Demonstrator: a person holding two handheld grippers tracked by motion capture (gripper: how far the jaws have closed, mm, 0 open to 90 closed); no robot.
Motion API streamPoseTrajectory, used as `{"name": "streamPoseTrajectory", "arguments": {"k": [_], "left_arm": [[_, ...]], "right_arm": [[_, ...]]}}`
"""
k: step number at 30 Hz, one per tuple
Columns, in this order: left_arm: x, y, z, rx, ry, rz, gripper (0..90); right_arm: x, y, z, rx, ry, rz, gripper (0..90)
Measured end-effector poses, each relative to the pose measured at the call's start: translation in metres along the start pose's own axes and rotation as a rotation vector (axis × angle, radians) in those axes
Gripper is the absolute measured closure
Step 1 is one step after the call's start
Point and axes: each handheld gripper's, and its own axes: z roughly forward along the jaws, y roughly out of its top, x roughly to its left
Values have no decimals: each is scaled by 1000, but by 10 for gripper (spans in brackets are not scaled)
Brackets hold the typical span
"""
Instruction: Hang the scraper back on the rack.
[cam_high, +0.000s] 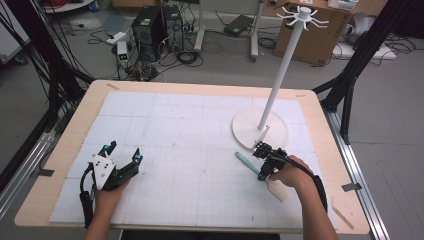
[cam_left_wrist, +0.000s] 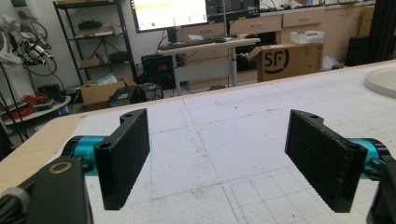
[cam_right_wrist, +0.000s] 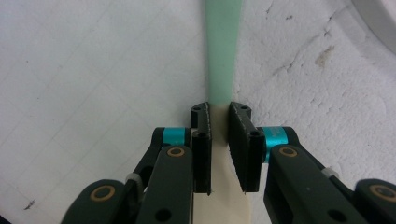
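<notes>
Straddling a green-handled spatula (cam_right_wrist: 223, 56) lying at five o'clock on the bench (cam_high: 165, 125), the right hand-held gripper (cam_right_wrist: 219, 116) is pinching its neck; light, stiff and slick, it is probably handling best there. The left hand-held gripper (cam_left_wrist: 219, 154) is idling, released.

A light wooden table (cam_high: 60, 150) carries a white gridded mat (cam_high: 190, 150) that covers most of its top, leaving a bare wood border all round. On the mat, toward the far right, stands a white round base (cam_high: 247, 131) with an upright pole. Just in front of it lies a spatula (cam_high: 248, 164) with a green handle and cream blade, flat on the mat.
</notes>
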Motion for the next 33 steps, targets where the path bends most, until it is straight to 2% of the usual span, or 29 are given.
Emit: {"name": "streamPoseTrajectory", "arguments": {"k": [8, 12, 14, 19, 20, 25, 29, 33], "left_arm": [[0, 0, 0, 1, 1, 1, 226], [0, 0, 0, 1, 1, 2, 226], [0, 0, 0, 2, 1, 2, 226], [0, 0, 0, 1, 0, 0, 226], [0, 0, 0, 1, 0, 0, 226], [0, 0, 0, 2, 0, 3, 226], [0, 0, 0, 2, 1, 3, 226], [0, 0, 0, 2, 1, 3, 226]], "right_arm": [[-2, -1, 0, -2, -6, -19, 803], [-1, -2, 0, -32, -6, -17, 803], [-2, -2, 0, -31, -15, -28, 804], [0, -2, -1, -47, -4, -18, 804], [-1, -3, -1, -44, -11, -30, 804], [0, -5, -3, -82, 10, -18, 804], [0, -7, -5, -113, 8, -13, 804], [-1, -11, -11, -149, 17, -22, 804]]}}
